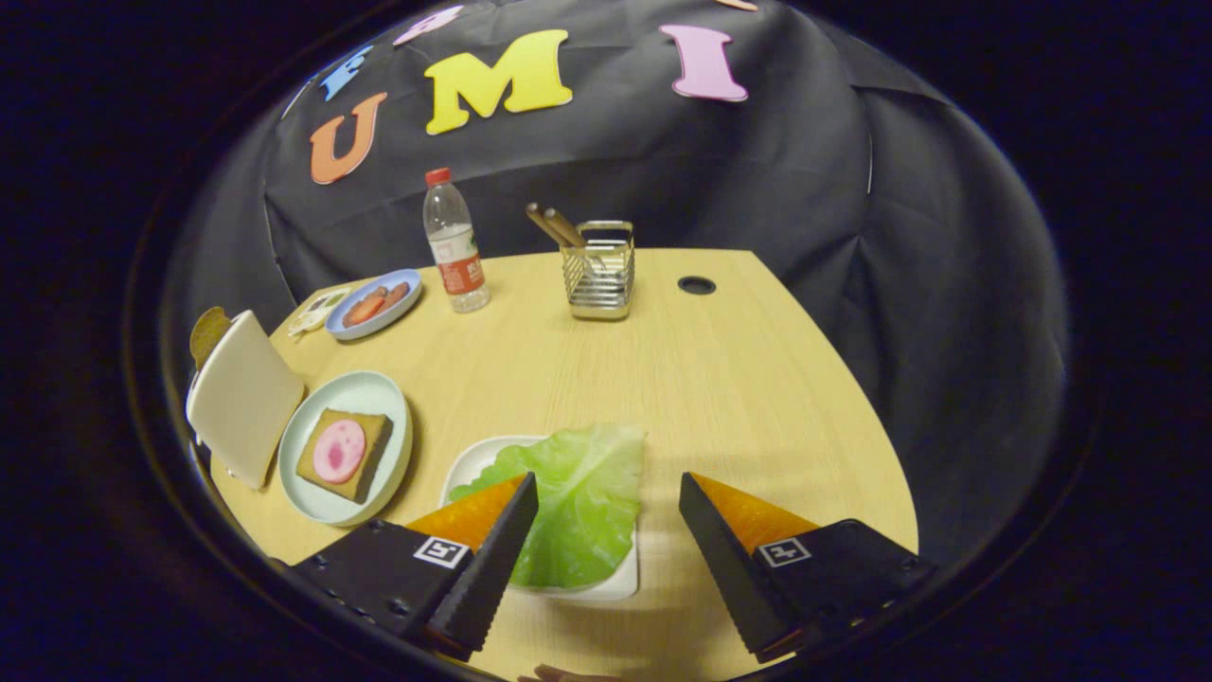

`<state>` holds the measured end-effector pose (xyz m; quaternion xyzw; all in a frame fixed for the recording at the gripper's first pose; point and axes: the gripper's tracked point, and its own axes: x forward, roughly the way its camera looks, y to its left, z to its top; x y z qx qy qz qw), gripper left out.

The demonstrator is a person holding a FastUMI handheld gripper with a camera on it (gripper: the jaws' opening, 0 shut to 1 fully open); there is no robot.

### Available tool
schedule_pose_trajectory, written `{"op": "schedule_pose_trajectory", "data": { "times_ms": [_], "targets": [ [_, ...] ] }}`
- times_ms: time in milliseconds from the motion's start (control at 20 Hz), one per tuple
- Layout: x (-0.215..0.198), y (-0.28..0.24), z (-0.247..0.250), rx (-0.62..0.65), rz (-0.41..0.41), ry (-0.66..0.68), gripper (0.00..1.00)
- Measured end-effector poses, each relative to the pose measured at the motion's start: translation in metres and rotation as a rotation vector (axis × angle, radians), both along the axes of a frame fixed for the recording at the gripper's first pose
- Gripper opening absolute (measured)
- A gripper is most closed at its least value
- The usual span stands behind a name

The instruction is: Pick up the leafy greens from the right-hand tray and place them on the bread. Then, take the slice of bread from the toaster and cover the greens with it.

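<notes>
The leafy greens [578, 511] are lying on a white tray [620, 580] at the near edge of the table [748, 379], sitting between the spread fingers of the gripper [608, 488], which is hanging open and holding nothing. To the left, the bread [343, 453] topped with a pink slice is resting on a round plate [379, 393], and the toaster [241, 398] is standing just beyond that plate on its left side. The first step, picking up the greens, looks to be in hand; next the fingers need lowering around the leaf and closing. Farther off are a bottle [454, 244] and a wire holder [599, 270].
</notes>
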<state>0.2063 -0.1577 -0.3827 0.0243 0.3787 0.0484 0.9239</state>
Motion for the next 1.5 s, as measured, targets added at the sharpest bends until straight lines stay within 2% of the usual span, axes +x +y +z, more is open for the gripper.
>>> {"op": "schedule_pose_trajectory", "data": {
  "times_ms": [200, 350, 500, 600, 800, 900, 950, 1100, 1200, 1500],
  "targets": [
    [0.006, 0.001, -0.013, 0.011, 0.004, 0.069, 0.91],
    [0.01, 0.001, -0.016, 0.013, 0.003, 0.081, 0.68],
    [0.011, 0.008, -0.017, 0.051, 0.01, 0.117, 0.63],
    [0.015, 0.011, -0.009, 0.05, 0.015, 0.088, 0.53],
    [0.016, 0.023, -0.011, 0.04, 0.046, 0.105, 0.51],
    [0.017, 0.018, -0.021, 0.01, 0.009, 0.145, 0.26],
    [0.016, 0.021, -0.021, 0.021, 0.009, 0.156, 0.23],
    [0.012, 0.018, -0.019, -0.016, 0.009, 0.16, 0.25],
    [0.014, 0.016, -0.018, -0.027, -0.008, 0.157, 0.04],
    [0.006, 0.029, 0.029, -0.041, -0.005, 0.08, 0.0]
  ]
}}
